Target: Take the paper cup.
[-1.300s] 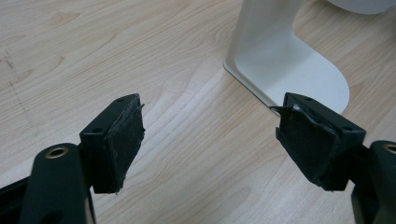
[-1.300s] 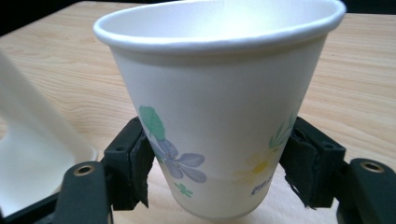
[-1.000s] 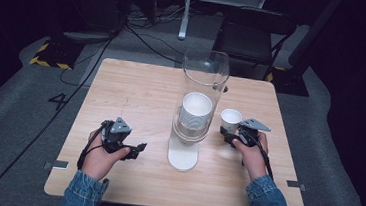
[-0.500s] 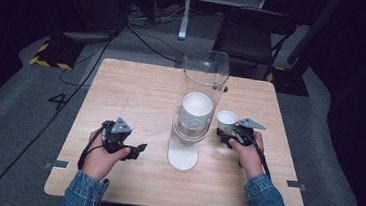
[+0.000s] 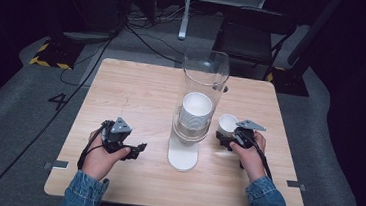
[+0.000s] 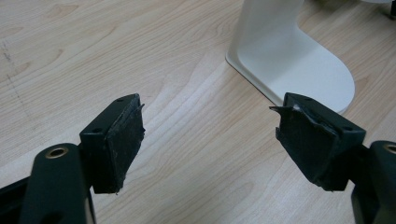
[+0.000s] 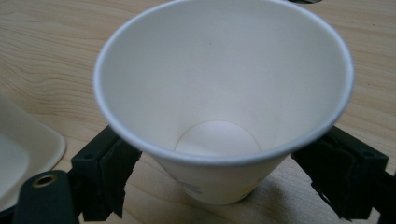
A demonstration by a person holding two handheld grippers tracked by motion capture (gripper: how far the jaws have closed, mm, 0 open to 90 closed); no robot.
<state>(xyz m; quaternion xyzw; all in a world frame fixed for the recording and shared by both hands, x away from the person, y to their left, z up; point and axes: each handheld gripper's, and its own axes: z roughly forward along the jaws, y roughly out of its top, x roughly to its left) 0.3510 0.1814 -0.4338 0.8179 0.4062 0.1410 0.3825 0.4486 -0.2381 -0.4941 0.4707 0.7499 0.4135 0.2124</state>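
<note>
Fingers (image 7: 112,172) of the right gripper (image 7: 224,186), padded in ragged black foam, clasp a smooth, tapered white paper cup (image 7: 224,107) upright on the pale wood-grain desk (image 5: 136,94). Just beside it stands a clear tube dispenser (image 5: 199,99) on a glossy white base (image 6: 299,70), cups stacked inside. The left gripper (image 6: 210,140) hangs released, near that base.

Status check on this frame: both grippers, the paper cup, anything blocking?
Left gripper open, empty, low over table. Right gripper jaws flank paper cup, grip unconfirmed. Cup upright, empty. Cup dispenser close beside it.
</note>
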